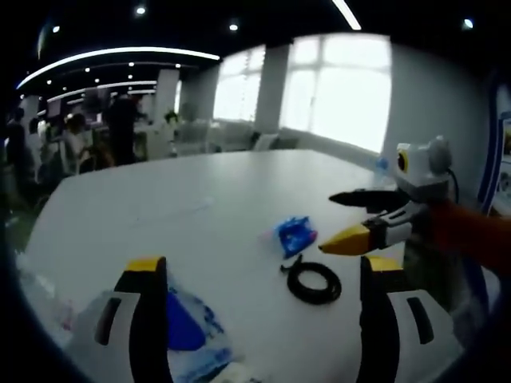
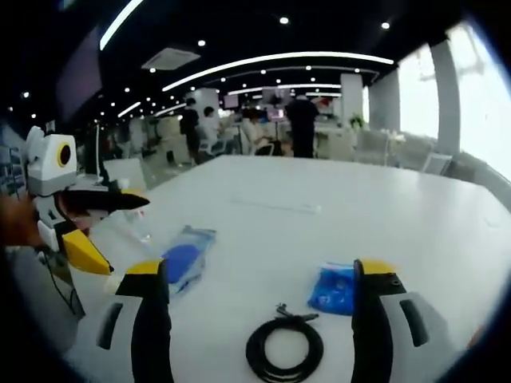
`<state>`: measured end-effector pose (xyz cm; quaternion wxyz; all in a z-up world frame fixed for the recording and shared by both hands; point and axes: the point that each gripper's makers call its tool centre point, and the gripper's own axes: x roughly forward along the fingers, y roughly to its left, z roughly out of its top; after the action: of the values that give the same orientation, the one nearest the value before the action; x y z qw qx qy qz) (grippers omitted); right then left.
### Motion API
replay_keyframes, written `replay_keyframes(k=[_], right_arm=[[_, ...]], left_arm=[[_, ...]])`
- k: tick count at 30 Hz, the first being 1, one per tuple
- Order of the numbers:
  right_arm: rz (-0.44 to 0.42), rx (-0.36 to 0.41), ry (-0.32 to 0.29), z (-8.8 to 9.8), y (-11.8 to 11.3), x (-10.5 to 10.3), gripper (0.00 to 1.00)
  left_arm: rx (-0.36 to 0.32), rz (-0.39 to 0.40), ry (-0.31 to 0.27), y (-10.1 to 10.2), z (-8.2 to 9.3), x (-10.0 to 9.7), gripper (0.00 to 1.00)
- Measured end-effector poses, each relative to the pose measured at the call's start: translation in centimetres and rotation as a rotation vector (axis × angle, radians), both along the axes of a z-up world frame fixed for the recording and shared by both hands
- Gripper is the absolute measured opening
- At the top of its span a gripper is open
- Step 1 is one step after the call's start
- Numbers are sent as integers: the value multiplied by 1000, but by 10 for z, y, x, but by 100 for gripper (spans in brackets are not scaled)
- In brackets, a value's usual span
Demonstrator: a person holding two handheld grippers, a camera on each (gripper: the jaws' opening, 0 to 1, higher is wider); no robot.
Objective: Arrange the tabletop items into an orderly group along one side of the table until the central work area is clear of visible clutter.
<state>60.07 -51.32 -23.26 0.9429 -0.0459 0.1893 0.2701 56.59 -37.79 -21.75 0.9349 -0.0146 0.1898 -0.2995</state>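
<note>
- Left gripper [image 1: 263,279]: jaws stand wide apart, nothing between them, touching nothing; they hang above the white table [image 1: 160,207].
- Just beyond its left jaw in the left gripper view lies a clear plastic bag with a blue item inside [image 1: 188,327], flat on the table at the near edge.
- Between the jaws, a little farther out: a coiled black cable [image 1: 314,282], and just past it, nearly touching, a small blue packet [image 1: 295,234].
- Right gripper [image 2: 259,279]: jaws likewise spread wide, empty, over the table [image 2: 383,207].
- In the right gripper view the black cable [image 2: 284,348] lies nearest, between the jaws; the blue packet [image 2: 334,289] sits just beside the right jaw; the clear bag [image 2: 185,257] lies beyond the left jaw.
- Each gripper shows in the other's view, at its side edge, with its two dark, yellow-tipped jaws parted and empty.
- Far: table middle bare white; people standing and seated among desks; bright windows; ceiling light strips.
</note>
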Motion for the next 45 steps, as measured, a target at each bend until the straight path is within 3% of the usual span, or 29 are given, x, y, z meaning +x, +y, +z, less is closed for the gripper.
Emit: replay_keyframes(k=[7,25,34,45], right_arm=[[77,-12,-9,2,38,-7,94],[209,-37,12,-14,111,-33,94],[246,-57,41,-30,133,-38,94],[238,-79,68,-44,131,-30,93]], left_arm=[[-17,49,-7,39,1,-10,97],[-32,170,41,125,-31,-35,97],[-26,186,62,144,-43,-37,96],[-21,170,84,142,-54,-25,94]])
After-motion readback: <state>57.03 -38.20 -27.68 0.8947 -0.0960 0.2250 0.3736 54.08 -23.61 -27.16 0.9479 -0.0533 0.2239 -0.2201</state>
